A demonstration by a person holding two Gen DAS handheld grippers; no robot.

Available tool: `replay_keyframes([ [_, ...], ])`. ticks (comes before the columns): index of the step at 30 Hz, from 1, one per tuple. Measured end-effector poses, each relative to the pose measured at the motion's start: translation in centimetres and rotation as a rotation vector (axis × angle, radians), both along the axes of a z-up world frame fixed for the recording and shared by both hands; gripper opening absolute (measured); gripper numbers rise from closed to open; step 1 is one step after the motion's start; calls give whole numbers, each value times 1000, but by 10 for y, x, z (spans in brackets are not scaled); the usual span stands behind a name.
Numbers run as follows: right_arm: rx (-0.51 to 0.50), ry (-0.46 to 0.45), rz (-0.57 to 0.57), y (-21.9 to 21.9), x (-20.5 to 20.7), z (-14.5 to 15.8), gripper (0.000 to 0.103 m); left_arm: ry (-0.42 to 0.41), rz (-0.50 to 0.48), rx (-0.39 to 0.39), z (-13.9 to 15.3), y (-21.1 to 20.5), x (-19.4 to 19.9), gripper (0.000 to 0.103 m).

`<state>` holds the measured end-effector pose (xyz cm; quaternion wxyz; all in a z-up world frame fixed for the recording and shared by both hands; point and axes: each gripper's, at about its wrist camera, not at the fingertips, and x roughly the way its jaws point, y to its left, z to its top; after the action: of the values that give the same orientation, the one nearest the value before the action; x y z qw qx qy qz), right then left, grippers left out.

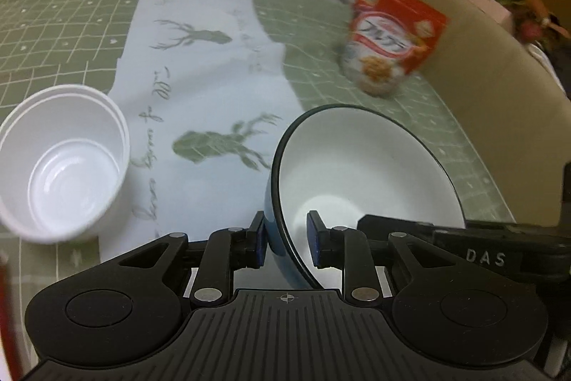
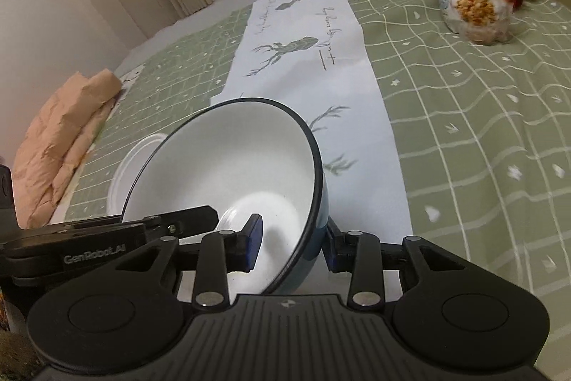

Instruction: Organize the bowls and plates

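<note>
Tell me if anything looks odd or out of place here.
The blue bowl is tipped steeply, its wall straddled by both the left gripper and right gripper. The white cups sit nested and leaning. Nothing looks spilled or broken.

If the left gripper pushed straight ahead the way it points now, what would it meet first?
The left gripper already straddles the rim of the blue bowl, so going further it would likely meet the bowl wall at once. Beyond that lies the deer-print cloth; depth is unclear.
</note>
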<state>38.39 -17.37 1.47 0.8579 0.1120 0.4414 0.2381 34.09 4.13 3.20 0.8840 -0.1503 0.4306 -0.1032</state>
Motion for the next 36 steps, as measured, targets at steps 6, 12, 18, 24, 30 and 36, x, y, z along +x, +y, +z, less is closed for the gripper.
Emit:
replay_keyframes([
  [6, -46, 23, 21, -14, -48, -2, 37, 30, -55, 15, -5, -20, -45, 27],
  [12, -82, 111, 46, -13, -67, -39, 37, 97, -50, 51, -40, -26, -63, 27],
  [18, -119, 121, 51, -10, -74, -56, 37, 101, -34, 63, -48, -20, -67, 26],
  [24, -110, 115, 49, -14, -74, -52, 39, 77, -41, 122, -43, -26, -73, 25],
  [30, -116, 97, 46, -12, -76, -50, 39, 50, -32, 148, -36, -25, -78, 25],
  [36, -160, -54, 15, -15, -88, -30, 39, -15, -26, 196, -21, -24, -73, 25],
])
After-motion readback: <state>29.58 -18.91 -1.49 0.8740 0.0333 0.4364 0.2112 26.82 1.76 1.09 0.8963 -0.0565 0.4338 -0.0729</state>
